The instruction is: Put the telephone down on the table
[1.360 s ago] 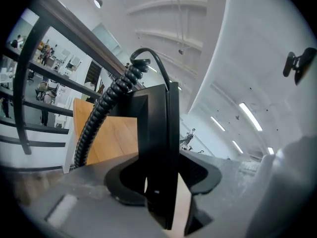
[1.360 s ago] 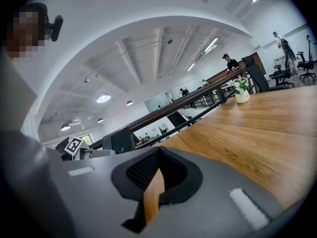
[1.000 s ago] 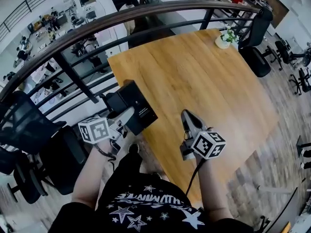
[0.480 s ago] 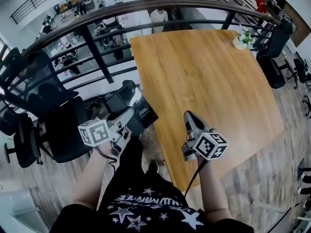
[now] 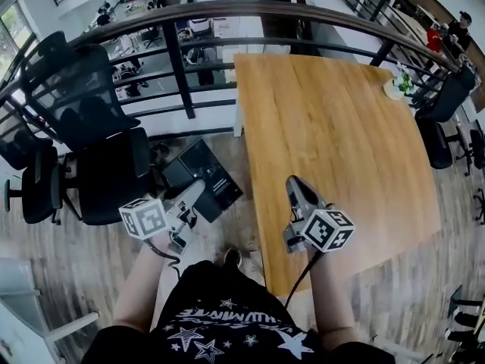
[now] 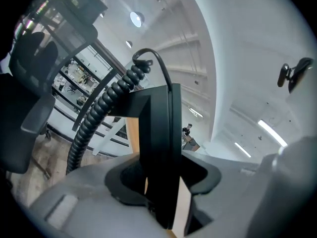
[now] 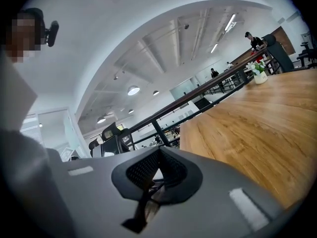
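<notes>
The telephone (image 5: pixel 201 174) is a flat black box with a coiled cord (image 6: pixel 99 113), and my left gripper (image 5: pixel 198 191) is shut on it. It hangs over the wood floor, left of the wooden table (image 5: pixel 341 127) and apart from it. In the left gripper view the telephone (image 6: pixel 158 148) stands edge-on between the two pads. My right gripper (image 5: pixel 294 185) is over the table's near left edge with its jaws together and nothing in them. In the right gripper view, the right gripper (image 7: pixel 157 175) looks along the tabletop (image 7: pixel 257 123).
A black railing (image 5: pixel 227 10) runs behind the table. Black office chairs (image 5: pixel 91 150) stand at the left, close to the telephone, and another chair (image 5: pixel 439 120) at the table's right side. A small potted plant (image 5: pixel 395 88) sits on the far right corner.
The telephone in my left gripper has swung left, from over the table's left edge to over the floor beside the chairs. My right gripper shifted toward the table's left edge.
</notes>
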{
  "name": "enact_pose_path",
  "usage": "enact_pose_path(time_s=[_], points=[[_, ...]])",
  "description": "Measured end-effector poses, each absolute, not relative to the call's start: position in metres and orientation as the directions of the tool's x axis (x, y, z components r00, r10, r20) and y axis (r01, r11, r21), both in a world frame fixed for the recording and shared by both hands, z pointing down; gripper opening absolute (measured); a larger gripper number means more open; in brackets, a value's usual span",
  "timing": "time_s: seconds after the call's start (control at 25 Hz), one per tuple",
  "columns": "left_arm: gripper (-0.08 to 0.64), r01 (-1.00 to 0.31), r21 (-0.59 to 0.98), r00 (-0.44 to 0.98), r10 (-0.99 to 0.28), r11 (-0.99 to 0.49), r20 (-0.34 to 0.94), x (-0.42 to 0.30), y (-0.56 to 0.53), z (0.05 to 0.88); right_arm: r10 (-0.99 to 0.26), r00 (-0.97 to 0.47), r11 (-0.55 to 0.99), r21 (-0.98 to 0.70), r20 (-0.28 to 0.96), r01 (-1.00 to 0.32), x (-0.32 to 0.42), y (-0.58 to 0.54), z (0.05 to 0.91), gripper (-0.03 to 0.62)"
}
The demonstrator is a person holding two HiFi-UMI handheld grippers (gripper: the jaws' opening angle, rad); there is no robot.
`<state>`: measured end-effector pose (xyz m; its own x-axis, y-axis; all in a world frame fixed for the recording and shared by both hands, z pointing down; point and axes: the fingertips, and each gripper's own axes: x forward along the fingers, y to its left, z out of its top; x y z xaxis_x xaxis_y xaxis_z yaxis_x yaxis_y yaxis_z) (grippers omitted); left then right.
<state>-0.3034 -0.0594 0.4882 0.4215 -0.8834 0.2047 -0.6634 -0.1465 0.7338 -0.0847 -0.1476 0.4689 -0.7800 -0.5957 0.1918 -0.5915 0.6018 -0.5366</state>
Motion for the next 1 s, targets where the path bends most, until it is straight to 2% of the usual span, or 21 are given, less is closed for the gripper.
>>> enact_pose_path(time_s=[0.32,0.64,1.0], points=[[0.188,-0.656,0.748,0.366,-0.909,-0.101,0.199,-0.332,-0.027,0.472,-0.532,-0.820,0.626,-0.553,0.214,-0.550,-0.125,-0.139,0.453,-0.002],[0.186,-0.646,0.753,0.355,-0.923,-0.125,0.152,-0.326,0.040,0.449,-0.471,-0.859,0.668,-0.554,0.202,-0.497,-0.149,-0.075,0.430,-0.002],[0.184,-0.646,0.753,0.345,-0.929,-0.129,0.136,-0.306,0.107,0.421,-0.476,-0.857,0.680,-0.535,0.199,-0.501,-0.129,-0.009,0.407,-0.002]])
